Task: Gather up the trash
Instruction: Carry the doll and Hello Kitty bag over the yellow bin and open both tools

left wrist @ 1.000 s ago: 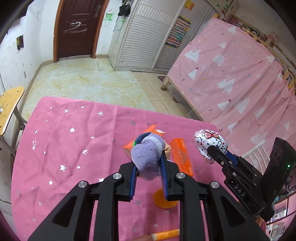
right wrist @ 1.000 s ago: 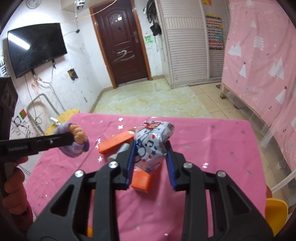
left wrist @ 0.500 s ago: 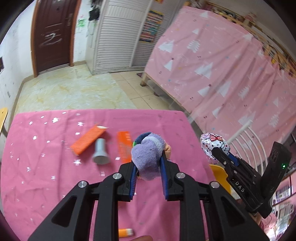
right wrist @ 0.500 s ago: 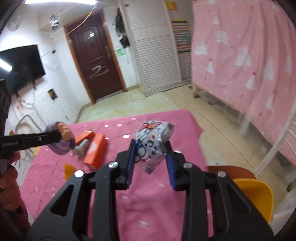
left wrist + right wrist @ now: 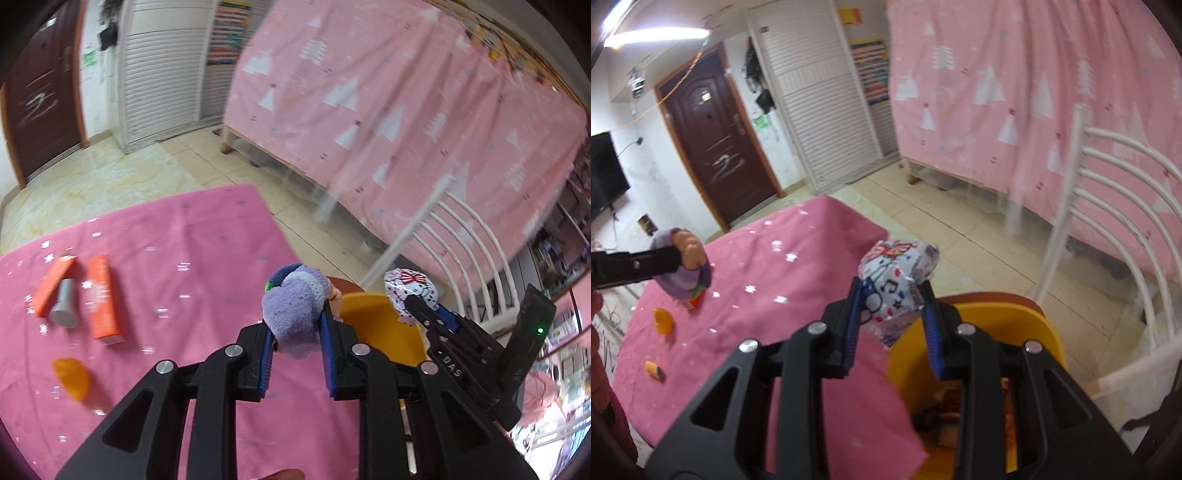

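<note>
Knitted sock [image 5: 293,314], glossy foil wrapper [image 5: 897,284] (crinkled), cloth tablecloth [image 5: 192,240]

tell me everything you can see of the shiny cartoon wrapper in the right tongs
The crinkled silver foil wrapper with cartoon print is a puffy, shiny packet printed with a red striped bow, black music notes, stars and red and blue dots. It is pinched between the blue-padded fingers of the right tongs, its upper end sticking out past the tips. It hangs in the air at the edge of the pink starred tablecloth, just above the rim of the yellow plastic bin, touching only the pads.
</note>
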Demonstrator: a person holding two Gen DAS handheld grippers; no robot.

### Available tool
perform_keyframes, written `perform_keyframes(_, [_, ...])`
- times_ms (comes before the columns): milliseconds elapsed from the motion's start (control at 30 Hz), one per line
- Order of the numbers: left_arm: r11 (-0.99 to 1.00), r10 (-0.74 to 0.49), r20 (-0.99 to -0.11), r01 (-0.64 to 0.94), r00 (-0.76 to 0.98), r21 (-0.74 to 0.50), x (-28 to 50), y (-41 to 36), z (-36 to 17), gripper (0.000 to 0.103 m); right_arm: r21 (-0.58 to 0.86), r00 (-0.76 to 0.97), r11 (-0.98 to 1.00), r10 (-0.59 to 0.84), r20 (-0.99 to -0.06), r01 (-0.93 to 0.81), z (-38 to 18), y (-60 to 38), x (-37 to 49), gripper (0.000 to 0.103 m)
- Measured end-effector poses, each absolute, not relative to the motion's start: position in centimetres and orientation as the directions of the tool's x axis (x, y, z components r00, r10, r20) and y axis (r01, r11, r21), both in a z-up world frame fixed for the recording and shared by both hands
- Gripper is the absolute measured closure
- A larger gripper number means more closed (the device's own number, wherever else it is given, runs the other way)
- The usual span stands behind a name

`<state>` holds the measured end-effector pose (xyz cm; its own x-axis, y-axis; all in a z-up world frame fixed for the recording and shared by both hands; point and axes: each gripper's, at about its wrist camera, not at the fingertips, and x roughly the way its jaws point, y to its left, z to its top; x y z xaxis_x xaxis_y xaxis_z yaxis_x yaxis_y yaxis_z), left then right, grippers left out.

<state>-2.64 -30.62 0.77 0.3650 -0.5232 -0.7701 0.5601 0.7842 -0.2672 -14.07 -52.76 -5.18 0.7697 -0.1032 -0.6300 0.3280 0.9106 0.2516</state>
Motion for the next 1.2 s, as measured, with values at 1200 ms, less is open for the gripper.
perform_keyframes(1200, [0.669,-0.586,-0.788,0.662,0.19,-0.339,-5.8,-40.1,-1.3,0.067,0.269,0.737,0.865,-0.155,-0.659,0.422,-7.4,-56.9,-17.1,0.056])
